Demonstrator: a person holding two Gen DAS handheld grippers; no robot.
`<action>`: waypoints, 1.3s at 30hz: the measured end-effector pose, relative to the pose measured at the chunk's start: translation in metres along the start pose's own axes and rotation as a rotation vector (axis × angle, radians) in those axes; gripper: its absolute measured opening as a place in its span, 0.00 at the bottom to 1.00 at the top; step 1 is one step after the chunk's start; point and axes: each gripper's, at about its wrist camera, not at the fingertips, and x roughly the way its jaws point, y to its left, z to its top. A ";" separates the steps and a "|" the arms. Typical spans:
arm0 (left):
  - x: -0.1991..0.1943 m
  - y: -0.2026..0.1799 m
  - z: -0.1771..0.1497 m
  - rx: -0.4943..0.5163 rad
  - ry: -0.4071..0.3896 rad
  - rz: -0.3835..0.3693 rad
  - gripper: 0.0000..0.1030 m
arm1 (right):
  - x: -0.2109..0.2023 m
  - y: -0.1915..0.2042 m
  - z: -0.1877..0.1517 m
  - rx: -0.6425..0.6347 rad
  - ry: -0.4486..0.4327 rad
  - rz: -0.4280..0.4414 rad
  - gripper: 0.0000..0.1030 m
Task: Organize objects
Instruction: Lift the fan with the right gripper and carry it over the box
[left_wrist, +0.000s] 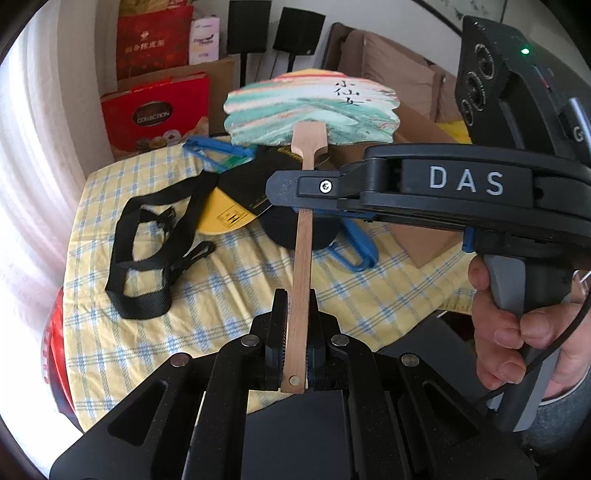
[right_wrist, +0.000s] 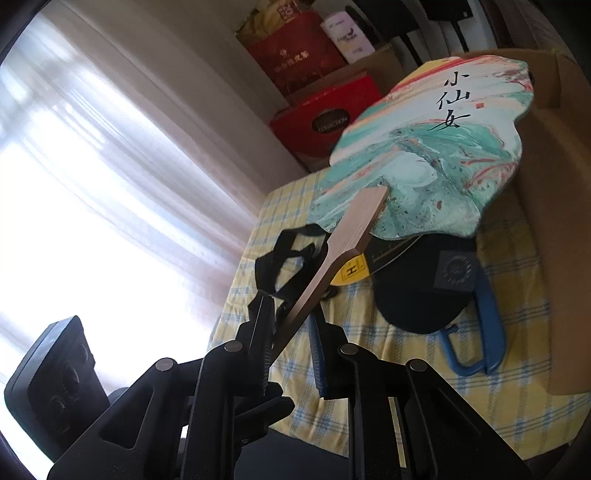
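Table w/ yellow-and-blue checked cloth (left_wrist: 229, 280) beside a bright sheer curtain.

Left wrist view, nearest: left gripper (left_wrist: 295, 328) clamped shut on the lower end of the wooden handle of a paddle-shaped hand fan w/ teal-and-pink marbled face (left_wrist: 303, 110); fan is lifted off the cloth, face tilted away. Higher up the handle the right gripper (left_wrist: 288, 194) comes in sideways from the right, jaws pinched on the stick, a hand (left_wrist: 517, 325) on its grip. That hand shows in this view only.

Right wrist view: handle runs diagonally between the right gripper's pads; black calligraphy on the fan reads clearly.

Beyond, on the cloth: black webbing strap (left_wrist: 147, 254), black cap (right_wrist: 424, 291), blue plastic hangers (right_wrist: 476, 332). Farthest: brown cardboard box (right_wrist: 546, 206), red gift boxes (left_wrist: 155, 110).
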 end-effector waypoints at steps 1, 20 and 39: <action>0.000 -0.003 0.003 0.006 -0.001 -0.003 0.07 | -0.004 0.000 0.002 -0.005 -0.008 -0.005 0.17; 0.026 -0.100 0.076 0.150 -0.021 -0.084 0.07 | -0.087 -0.052 0.049 -0.002 -0.118 -0.139 0.17; 0.101 -0.183 0.138 0.195 0.023 -0.113 0.10 | -0.122 -0.155 0.108 0.091 -0.074 -0.197 0.17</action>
